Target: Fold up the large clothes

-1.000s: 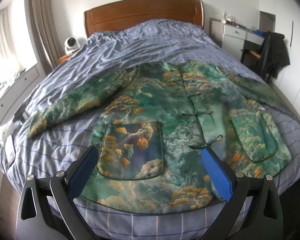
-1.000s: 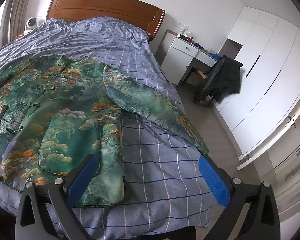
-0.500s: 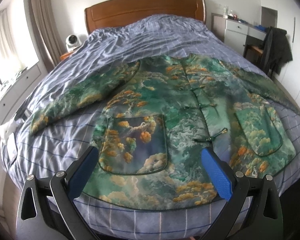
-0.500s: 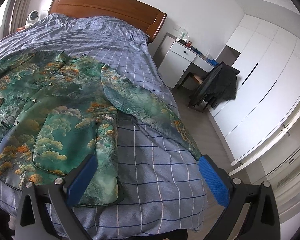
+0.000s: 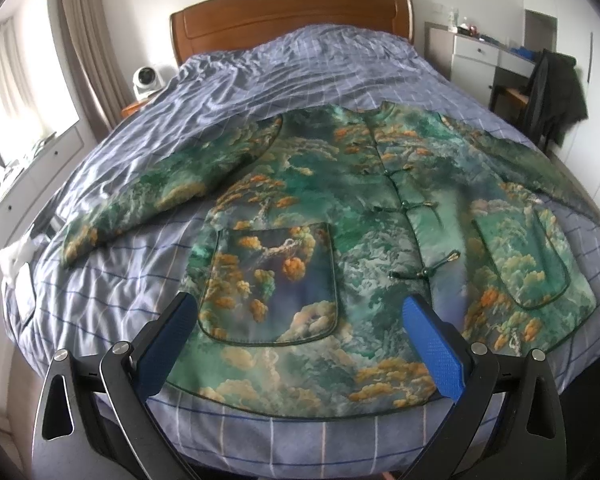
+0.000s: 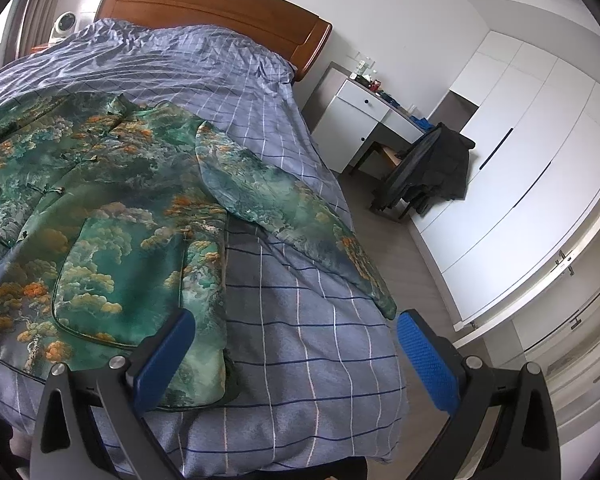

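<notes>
A green jacket (image 5: 340, 216) printed with orange and white clouds lies flat, front up, on a bed (image 5: 112, 292) covered by a blue-grey checked duvet. Its collar points toward the wooden headboard (image 5: 292, 12) and its hem runs along the foot of the bed. Both sleeves are spread outward: one sleeve (image 5: 168, 188) angles toward the window side, the other sleeve (image 6: 296, 216) angles toward the wardrobe side, its cuff near the edge of the bed. The front is fastened with knotted buttons (image 5: 424, 272), and a patch pocket (image 5: 272, 284) sits on each lower half.

The left tongs (image 5: 300, 340) hover over the hem near one pocket, blue pads wide apart, gripping nothing. The right tongs (image 6: 296, 356) hover over the jacket's lower corner and the bare duvet beside it, also spread apart and empty.

Beside the headboard stands a small white camera (image 5: 148, 80). On the other side is a white desk (image 6: 364, 120) with small items on top, and a chair draped with a dark garment (image 6: 436, 168). White wardrobe doors (image 6: 520, 152) fill the wall beyond.
</notes>
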{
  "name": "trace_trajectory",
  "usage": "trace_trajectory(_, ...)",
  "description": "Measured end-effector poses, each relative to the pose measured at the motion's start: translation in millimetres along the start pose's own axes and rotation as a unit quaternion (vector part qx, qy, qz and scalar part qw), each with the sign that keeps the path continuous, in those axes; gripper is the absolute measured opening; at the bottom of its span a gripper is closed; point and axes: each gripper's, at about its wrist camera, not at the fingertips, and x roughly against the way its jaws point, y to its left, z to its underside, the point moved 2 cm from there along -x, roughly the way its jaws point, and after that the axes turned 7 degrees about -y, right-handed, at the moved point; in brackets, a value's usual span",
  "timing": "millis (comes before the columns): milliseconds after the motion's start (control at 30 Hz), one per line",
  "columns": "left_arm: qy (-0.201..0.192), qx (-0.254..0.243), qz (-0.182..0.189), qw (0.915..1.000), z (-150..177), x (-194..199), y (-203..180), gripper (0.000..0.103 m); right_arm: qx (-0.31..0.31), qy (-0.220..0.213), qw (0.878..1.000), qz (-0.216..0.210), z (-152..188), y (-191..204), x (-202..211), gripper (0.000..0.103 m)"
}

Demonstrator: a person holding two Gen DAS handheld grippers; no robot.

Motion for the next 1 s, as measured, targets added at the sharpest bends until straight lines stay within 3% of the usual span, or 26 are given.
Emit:
trace_trajectory(367, 0.005, -0.003, -0.001, 1.0, 6, -4, 1, 0.102, 0.017, 0.004, 1.0, -0.004, 5, 1, -10, 0.103)
trace_trajectory(500, 0.007, -0.008, -0.005, 0.9999, 7, -6, 3, 0.102, 0.048, 0.028, 0.998, 0.003, 26, -28, -65, 0.103)
trace_trajectory(600, 0.009, -0.001, -0.013, 0.9999, 8, -9, 8, 0.102, -0.047, 0.061, 0.997, -0.009, 40, -85, -108, 0.102)
trace_trajectory(667, 0.016, 0.005, -0.012, 0.9998, 8, -12, 8, 0.102, -0.142, 0.056, 0.988, -0.038, 47, -128, -127, 0.102)
trace_trajectory(733, 0.026, 0.008, -0.008, 0.9996, 9, -17, 6, 0.102, -0.234, 0.05, 0.968, -0.08, 54, -158, -149, 0.102)
trace_trajectory(800, 0.027, 0.002, -0.005, 0.9996, 8, -16, 1, 0.102, -0.338, 0.055, 0.927, -0.152, 66, -177, -175, 0.102)
trace_trajectory(867, 0.019, -0.014, -0.008, 0.9997, 7, -12, -3, 0.102, -0.453, 0.062, 0.866, -0.202, 85, -192, -202, 0.102)
trace_trajectory(900, 0.017, -0.018, -0.01, 0.9996, 6, -11, -5, 0.102, -0.517, 0.071, 0.827, -0.21, 98, -199, -220, 0.102)
trace_trajectory(1000, 0.016, -0.024, -0.019, 0.9994, 5, -10, -3, 0.102, -0.601, 0.088, 0.766, -0.208, 123, -203, -258, 0.101)
